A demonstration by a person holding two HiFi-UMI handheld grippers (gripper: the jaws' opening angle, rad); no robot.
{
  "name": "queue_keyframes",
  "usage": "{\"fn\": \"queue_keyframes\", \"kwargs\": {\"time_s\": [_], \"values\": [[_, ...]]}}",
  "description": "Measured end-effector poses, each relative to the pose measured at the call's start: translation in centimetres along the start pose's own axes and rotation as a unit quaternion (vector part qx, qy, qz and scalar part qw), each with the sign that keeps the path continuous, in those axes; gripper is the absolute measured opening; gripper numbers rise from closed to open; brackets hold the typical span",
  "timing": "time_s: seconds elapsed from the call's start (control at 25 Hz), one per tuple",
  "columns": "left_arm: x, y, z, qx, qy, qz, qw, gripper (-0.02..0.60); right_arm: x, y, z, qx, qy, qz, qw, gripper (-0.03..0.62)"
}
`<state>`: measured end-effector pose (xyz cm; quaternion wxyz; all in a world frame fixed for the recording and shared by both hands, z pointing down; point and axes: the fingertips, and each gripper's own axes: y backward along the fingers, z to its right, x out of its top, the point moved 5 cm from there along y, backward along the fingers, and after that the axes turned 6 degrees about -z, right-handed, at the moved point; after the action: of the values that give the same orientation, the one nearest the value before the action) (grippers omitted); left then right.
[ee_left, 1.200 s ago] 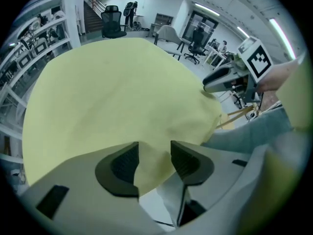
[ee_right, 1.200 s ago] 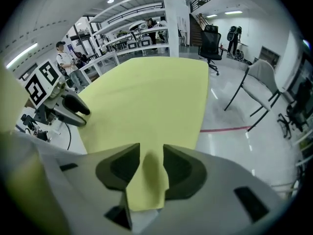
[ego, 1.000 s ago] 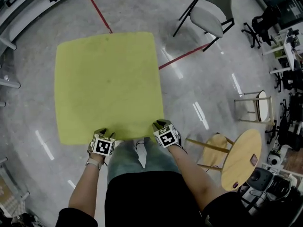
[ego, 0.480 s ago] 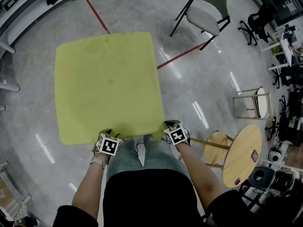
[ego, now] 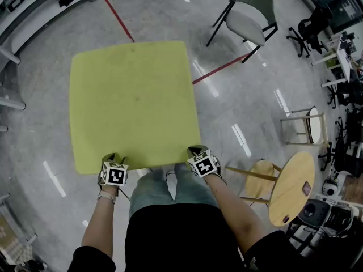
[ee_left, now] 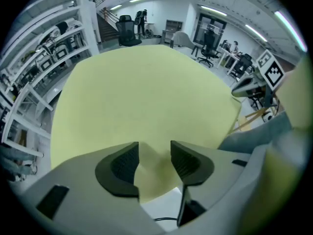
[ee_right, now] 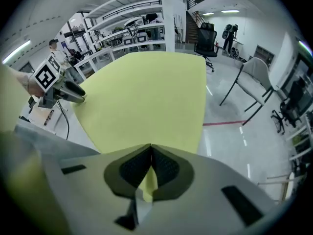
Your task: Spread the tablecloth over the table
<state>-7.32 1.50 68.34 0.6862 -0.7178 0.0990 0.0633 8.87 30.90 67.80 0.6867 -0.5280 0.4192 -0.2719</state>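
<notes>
The yellow-green tablecloth (ego: 133,103) lay spread flat and square in the middle of the head view, and whatever bore it was covered from sight. Its near edge ran along the six o'clock side, just ahead of the person's legs (ego: 170,188). The left gripper (ego: 112,162) stood at the cloth's seven o'clock corner. In the left gripper view its fingers (ee_left: 120,165) were spread apart, with a fold of the cloth's edge lying between them and no pad pressing on it. The right gripper (ego: 197,152) stood at the five o'clock corner. In the right gripper view its fingers (ee_right: 134,168) were pressed together, pinching the hem of the cloth, a small tab of which hung below the pads. Both grippers pointed steeply down at the near edge. On the grey floor (ego: 244,95) a red tape line (ego: 119,18) ran out from under the cloth at twelve o'clock. A grey chair (ego: 249,16) stood well apart at one o'clock, and a round wooden table (ego: 292,188) beside a wooden stool (ego: 258,177) at four o'clock.
</notes>
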Motion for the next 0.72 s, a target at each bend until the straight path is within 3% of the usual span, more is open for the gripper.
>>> {"fn": "queue_keyframes", "kwargs": {"time_s": [0.12, 0.28, 0.44, 0.56, 0.72], "values": [[-1.3, 0.5, -3.9, 0.032, 0.024, 0.001, 0.9992, 0.199, 0.8, -0.3, -1.1, -0.002, 0.029, 0.0, 1.0, 0.011], [-2.8, 0.3, -5.2, 0.01, 0.049, 0.009, 0.9987, 0.198, 0.4, -0.5, -2.5, -0.007, 0.069, -0.033, 0.997, 0.011], [-2.6, 0.6, -5.3, 0.003, 0.059, 0.007, 0.9982, 0.196, 0.2, -0.8, -2.4, 0.0, 0.072, -0.04, 0.997, 0.011], [-2.7, 0.4, -4.2, -0.009, 0.044, -0.008, 0.999, 0.195, -0.2, -0.5, -1.4, -0.011, 0.073, -0.05, 0.996, 0.011], [-2.8, 0.4, -1.9, -0.017, 0.011, -0.016, 0.9997, 0.19, -1.3, -0.7, 0.7, -0.02, 0.028, -0.05, 0.998, 0.011]]}}
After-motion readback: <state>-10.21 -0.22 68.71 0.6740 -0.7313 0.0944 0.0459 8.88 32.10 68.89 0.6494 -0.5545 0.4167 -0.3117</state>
